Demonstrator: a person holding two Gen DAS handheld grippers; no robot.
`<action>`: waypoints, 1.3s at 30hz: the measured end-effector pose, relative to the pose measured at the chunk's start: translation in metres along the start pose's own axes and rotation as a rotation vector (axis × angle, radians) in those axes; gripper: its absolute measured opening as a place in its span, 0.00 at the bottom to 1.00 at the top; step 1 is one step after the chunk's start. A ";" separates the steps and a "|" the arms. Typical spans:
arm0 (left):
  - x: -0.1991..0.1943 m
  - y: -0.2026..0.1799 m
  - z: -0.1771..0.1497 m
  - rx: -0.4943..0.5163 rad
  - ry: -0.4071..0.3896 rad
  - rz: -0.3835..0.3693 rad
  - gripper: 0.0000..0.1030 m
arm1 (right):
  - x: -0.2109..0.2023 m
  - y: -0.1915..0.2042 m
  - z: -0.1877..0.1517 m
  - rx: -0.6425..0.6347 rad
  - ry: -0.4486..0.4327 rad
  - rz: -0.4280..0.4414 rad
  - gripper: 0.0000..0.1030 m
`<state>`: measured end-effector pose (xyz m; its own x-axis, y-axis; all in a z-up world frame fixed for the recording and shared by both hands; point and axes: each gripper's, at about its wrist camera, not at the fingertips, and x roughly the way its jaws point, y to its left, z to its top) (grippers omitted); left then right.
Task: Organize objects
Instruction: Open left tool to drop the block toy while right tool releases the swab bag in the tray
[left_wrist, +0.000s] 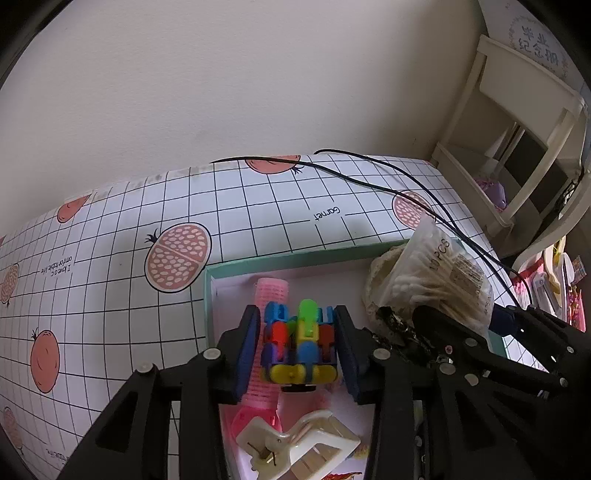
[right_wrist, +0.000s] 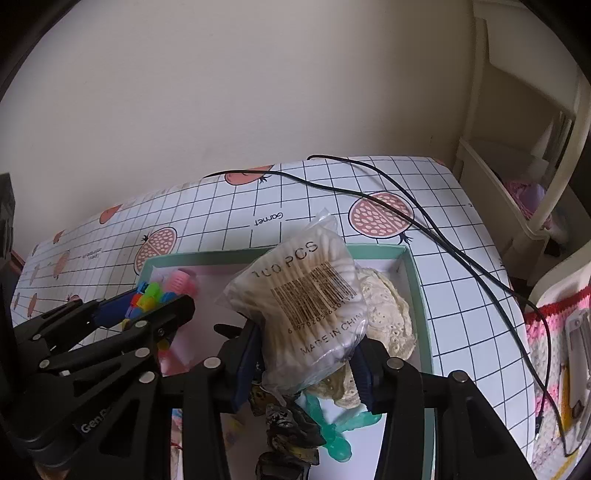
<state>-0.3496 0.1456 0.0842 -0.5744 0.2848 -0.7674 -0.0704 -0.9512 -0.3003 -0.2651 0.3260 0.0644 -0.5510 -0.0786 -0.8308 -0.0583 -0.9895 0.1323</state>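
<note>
Over teal box (right_wrist: 415, 295), right tongs (right_wrist: 306, 354) hold swab bag (right_wrist: 306, 295) upright.

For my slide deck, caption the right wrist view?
Right gripper clamps a bag of cotton swabs over the teal-rimmed box; left gripper holds a colourful block toy.

My left gripper (left_wrist: 298, 345) and the block toy (left_wrist: 300, 343) cover the middle of the pink hair roller (left_wrist: 271, 291). The cream claw clip (left_wrist: 295, 448) gets cut off at 6 o'clock. In the right wrist view, the cotton swab bag (right_wrist: 306, 306) hides most of the lace piece (right_wrist: 388, 314), plus part of the barcode digits. The dark crinkled thing (right_wrist: 291, 428) at 6 o'clock, can't tell what it is.
</note>
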 end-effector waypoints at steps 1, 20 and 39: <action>0.000 0.000 0.000 0.000 0.001 0.001 0.43 | -0.001 0.000 0.000 0.001 0.000 0.000 0.48; -0.021 0.008 -0.001 0.002 -0.013 -0.012 0.57 | -0.019 0.000 0.002 -0.011 -0.026 -0.003 0.62; -0.055 0.026 -0.009 -0.019 -0.060 0.018 0.70 | -0.046 0.010 -0.007 -0.008 -0.064 -0.010 0.73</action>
<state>-0.3123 0.1060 0.1135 -0.6236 0.2590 -0.7376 -0.0439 -0.9536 -0.2978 -0.2350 0.3186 0.1002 -0.6025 -0.0609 -0.7958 -0.0576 -0.9912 0.1195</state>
